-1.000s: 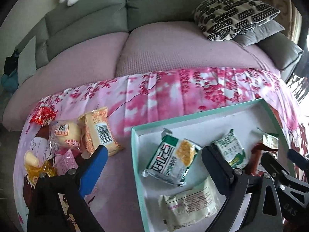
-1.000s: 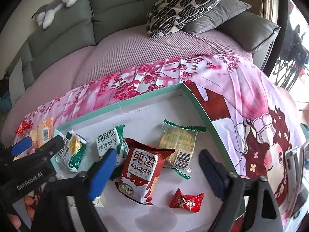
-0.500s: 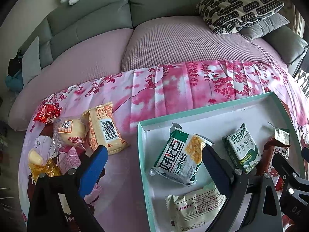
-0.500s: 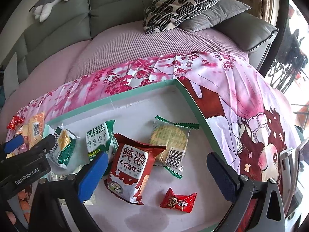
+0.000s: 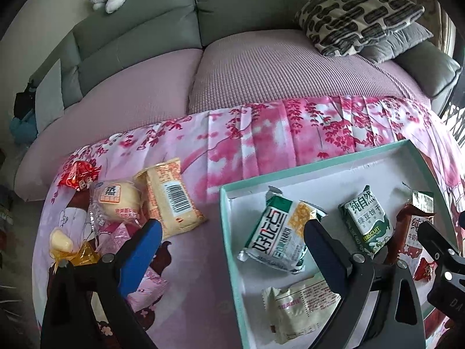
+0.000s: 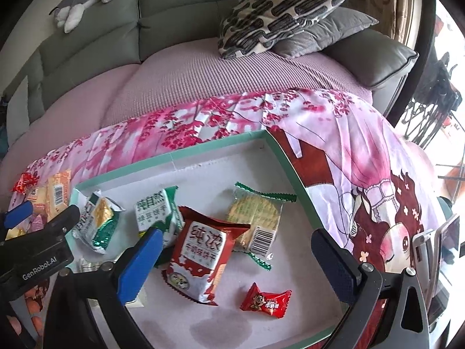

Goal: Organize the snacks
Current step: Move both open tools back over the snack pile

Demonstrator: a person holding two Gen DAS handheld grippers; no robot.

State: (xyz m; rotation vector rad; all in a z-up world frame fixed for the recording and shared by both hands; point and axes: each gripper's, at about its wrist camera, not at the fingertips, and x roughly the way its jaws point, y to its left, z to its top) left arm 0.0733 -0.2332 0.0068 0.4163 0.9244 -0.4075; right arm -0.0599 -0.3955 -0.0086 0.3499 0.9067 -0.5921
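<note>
- We see the red biscuit pack (image 6: pixel 200 257) at lower centre of the tray (image 6: pixel 203 157), long axis running lower left to upper right.
- Our right gripper (image 6: pixel 235 250), tilted down, has just been opening; jaws wide, empty.
- Left gripper (image 5: pixel 232 235) jaws open too.

"BISCUIT" is showing in white, under "纯自然" and "绿豆饼干", on the green packet (image 5: pixel 366 223) right of centre in the left wrist view. "纯浓" is standing on the red packet (image 6: pixel 201 256) mid-frame in the right wrist view. "GenRobot.AI" is reading across the black gripper body (image 6: pixel 37 261) at lower left.
</note>
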